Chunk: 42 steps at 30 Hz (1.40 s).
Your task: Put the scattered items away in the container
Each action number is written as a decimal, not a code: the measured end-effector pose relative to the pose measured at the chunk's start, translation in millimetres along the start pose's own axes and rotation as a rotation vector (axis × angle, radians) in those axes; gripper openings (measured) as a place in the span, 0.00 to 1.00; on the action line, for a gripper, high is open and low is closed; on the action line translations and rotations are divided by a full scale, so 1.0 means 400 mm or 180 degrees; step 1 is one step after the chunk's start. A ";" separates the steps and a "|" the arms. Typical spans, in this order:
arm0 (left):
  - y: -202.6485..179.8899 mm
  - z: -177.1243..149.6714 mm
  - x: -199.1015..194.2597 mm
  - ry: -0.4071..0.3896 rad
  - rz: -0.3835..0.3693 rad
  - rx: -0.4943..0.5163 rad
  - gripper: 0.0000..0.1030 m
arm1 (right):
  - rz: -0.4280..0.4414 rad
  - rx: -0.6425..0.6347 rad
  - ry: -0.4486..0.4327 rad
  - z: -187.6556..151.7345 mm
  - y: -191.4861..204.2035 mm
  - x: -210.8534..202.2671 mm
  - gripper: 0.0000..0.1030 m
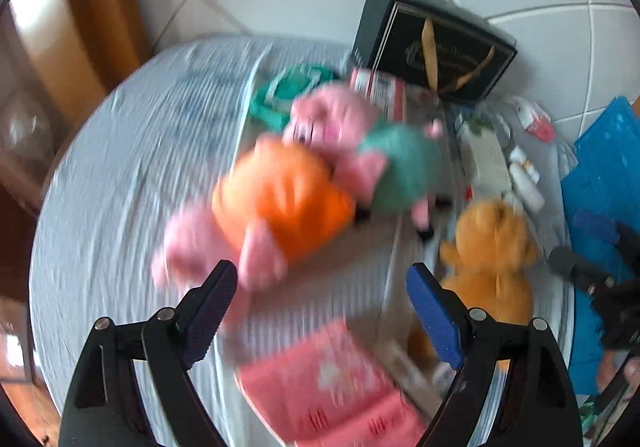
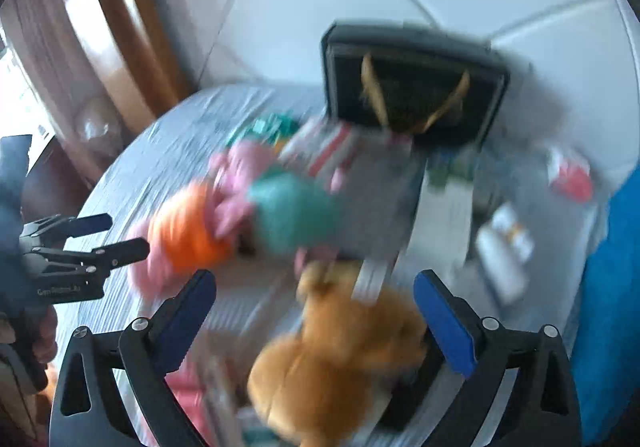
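Both views are motion-blurred. On a round table with a striped pale cloth (image 1: 120, 175) lie a pink pig plush in an orange dress (image 1: 280, 203), a pink pig plush in a teal dress (image 1: 400, 167) and a tan plush bear (image 1: 492, 251). My left gripper (image 1: 320, 275) is open above the cloth, with nothing between its pads; the orange-dressed pig's pink limb lies just beyond its left finger. My right gripper (image 2: 314, 279) is open above the tan bear (image 2: 340, 347), which shows between its fingers without being pinched. Clear plastic walls (image 1: 394, 247) run among the toys; their shape is unclear.
A black gift bag with gold handles (image 1: 436, 47) stands at the table's far edge. A green packet (image 1: 288, 91), a red-and-white box (image 1: 376, 87), a pink pouch (image 1: 332, 387) and small white items (image 1: 524, 179) lie around. Something blue (image 1: 604, 167) sits at right. White floor tiles lie beyond.
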<state>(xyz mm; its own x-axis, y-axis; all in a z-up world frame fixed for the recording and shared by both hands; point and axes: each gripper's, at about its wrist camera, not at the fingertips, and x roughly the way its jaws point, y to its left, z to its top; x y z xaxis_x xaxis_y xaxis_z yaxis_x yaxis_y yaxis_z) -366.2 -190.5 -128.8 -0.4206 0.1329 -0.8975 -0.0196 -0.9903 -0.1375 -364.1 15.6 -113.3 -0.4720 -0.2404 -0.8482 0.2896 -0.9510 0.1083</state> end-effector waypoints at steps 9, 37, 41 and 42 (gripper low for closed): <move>0.017 -0.264 0.031 0.0111 0.0301 0.0120 0.85 | 0.0290 0.0165 0.0482 -0.285 0.053 0.047 0.74; 0.157 -0.241 0.081 -0.0065 -0.0303 0.0929 0.88 | -0.0190 0.1420 0.0294 -0.538 0.240 0.071 0.93; 0.109 -0.220 0.184 0.0239 -0.0515 0.1031 0.94 | -0.0150 0.1458 0.0227 -0.506 0.293 0.103 0.97; 0.103 -0.222 0.199 0.0257 -0.0484 0.1048 0.94 | -0.0125 0.1449 0.0247 -0.499 0.316 0.118 1.00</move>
<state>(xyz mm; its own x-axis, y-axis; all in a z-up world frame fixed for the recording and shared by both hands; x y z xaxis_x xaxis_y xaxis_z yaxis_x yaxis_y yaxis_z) -320.1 -217.3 -243.2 -0.3179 0.2692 -0.9091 -0.3726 -0.9172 -0.1413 -183.4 -77.2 -243.1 -0.4065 -0.2037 -0.8906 -0.1306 -0.9519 0.2773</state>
